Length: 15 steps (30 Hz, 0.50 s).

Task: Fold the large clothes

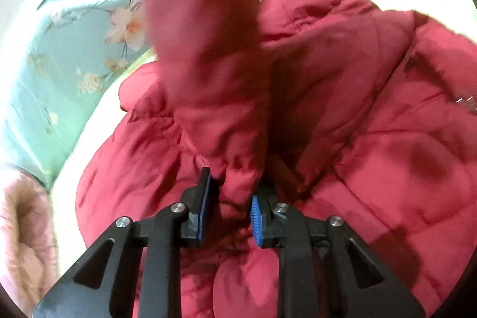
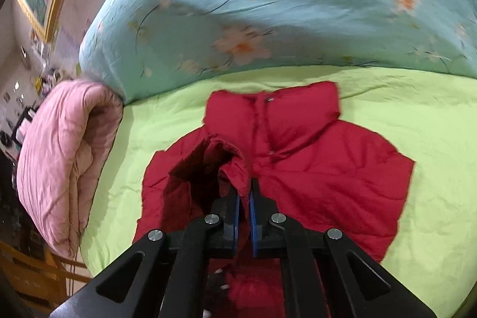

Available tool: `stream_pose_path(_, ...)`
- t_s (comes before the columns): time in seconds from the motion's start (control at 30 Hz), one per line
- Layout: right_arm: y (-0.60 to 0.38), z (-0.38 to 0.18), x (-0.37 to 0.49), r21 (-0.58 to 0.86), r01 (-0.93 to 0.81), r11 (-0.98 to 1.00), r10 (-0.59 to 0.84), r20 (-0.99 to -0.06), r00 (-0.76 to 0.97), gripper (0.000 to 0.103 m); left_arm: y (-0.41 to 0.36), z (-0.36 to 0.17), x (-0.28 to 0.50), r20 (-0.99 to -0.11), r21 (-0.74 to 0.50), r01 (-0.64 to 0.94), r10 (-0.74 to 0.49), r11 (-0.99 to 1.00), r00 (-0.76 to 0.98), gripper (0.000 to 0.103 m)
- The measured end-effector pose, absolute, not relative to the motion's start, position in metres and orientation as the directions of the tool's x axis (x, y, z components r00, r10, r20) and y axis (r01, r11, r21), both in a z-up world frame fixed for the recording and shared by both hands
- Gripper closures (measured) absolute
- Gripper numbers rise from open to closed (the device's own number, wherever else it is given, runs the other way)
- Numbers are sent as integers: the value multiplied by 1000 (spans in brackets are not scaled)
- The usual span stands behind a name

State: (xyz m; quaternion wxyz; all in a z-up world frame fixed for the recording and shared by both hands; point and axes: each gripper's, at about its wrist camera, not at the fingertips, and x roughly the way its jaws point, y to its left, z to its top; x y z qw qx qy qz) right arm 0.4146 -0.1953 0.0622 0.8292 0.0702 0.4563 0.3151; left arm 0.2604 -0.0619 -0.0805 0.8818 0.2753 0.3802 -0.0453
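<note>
Red puffer jacket is lying front-up on the lime-green bed sheet, collar toward the floral quilt, pink folded comforter off to its side. Your right tool is pressed together, pinching a thin edge of the jacket's fabric near a cuff or sleeve opening; can't tell exactly which hem. Your left tool is narrowly apart with a bunched sleeve cuff sitting between the blue pads; looks like the pads are squeezing the bundle, and the sleeve is running up and away from the tool over the jacket body. Handling call: padded nylon shell, so light, soft, springy and slick. It'll puff back out of any crease and can slide out of a shallow pinch. Grab seams, cuffs or the hem where the fabric is stitched and thicker, not the smooth quilted panels. A thin single-layer pinch like the right one may slip under pull, so keep tension low. Lay the sleeves across the chest and expect to press the fold down, since the loft will fight you.
</note>
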Motion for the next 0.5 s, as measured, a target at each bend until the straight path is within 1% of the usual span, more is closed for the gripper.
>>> stream_pose_path(0.07,-215,52,419,418,-447,791,594,-700,396,99,-50,-73,261,-720,370,306,62,877,692,82)
stream_pose_path(0.13,-233,37,423,411,-414,812,569,-713,408,99,-38,-64,261,-736,264,320,-24,910,676,82)
stream_pose_path(0.27,-267,1,427,427,-357,831,551,-724,415,99,-19,-50,262,-741,89,331,-159,940,652,79)
stream_pose_path(0.43,-294,-33,432,443,-281,851,524,-738,424,101,-10,-50,268,-757,-14,321,-219,947,615,79)
stream_pose_path(0.5,-300,-40,431,444,-262,857,516,-740,433,103,-5,-51,268,-759,-20,303,-212,953,616,79)
